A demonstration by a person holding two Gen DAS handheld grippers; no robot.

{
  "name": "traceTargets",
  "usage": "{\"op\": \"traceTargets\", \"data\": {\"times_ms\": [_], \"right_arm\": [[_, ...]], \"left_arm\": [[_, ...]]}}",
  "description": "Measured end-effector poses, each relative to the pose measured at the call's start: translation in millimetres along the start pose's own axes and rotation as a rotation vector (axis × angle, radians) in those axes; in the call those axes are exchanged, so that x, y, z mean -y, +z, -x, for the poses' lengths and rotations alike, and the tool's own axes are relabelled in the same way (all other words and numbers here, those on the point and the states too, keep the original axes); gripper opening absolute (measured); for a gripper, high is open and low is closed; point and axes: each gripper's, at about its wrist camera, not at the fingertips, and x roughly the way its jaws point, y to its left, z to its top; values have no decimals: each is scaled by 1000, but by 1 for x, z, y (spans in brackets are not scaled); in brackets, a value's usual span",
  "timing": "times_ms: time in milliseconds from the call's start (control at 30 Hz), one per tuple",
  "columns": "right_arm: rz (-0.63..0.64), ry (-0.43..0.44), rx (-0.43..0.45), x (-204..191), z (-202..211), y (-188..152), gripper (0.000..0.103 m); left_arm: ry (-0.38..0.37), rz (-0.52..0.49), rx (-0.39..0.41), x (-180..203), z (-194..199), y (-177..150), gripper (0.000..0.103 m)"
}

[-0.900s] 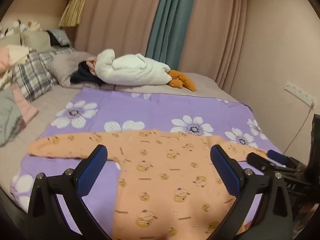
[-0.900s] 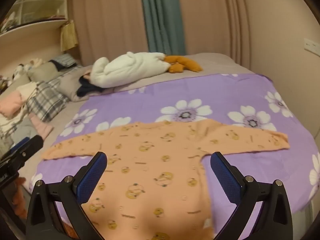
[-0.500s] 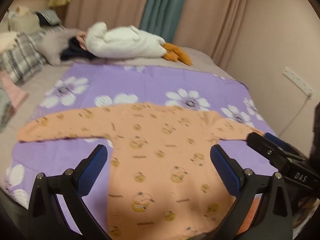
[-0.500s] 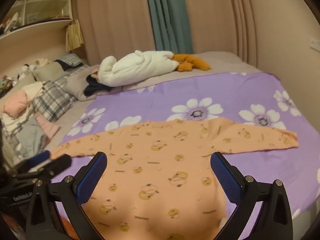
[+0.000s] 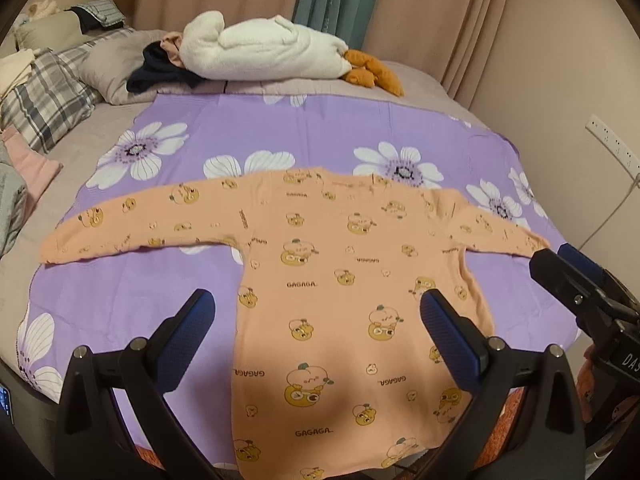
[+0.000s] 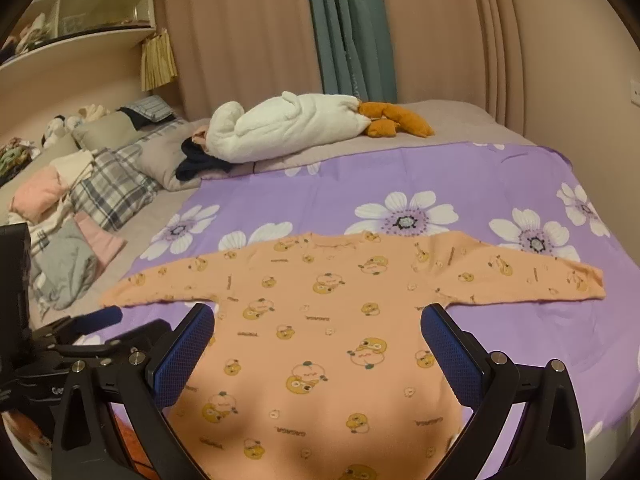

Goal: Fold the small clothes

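Lying flat and face up on the purple sheet [image 5: 328, 128], the orange top [image 5: 340, 280] has both sleeves spread out to the sides and its hem toward the cameras. The left gripper [image 5: 316, 316] hangs above the lower body of the top with jaws wide apart and nothing between them, and the right gripper [image 6: 316, 336] does likewise, also spread wide and empty, its tip showing just off the right cuff in the left view. Beyond the sheet lie a white plush [image 5: 268, 52] and plaid pillows [image 5: 44, 96].
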Motion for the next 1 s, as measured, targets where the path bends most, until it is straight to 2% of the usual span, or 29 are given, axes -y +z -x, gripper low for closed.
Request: {"op": "traceTargets", "data": {"times_ms": [167, 633, 1000], "right_arm": [[-16, -18, -27, 3, -6, -4, 102], [-53, -18, -50, 18, -18, -7, 102], [-23, -22, -51, 14, -19, -5, 102]], "left_arm": [[-18, 8, -16, 1, -6, 3, 103], [-43, 28, 18, -2, -16, 9, 103], [-62, 13, 22, 2, -16, 9, 103]]}}
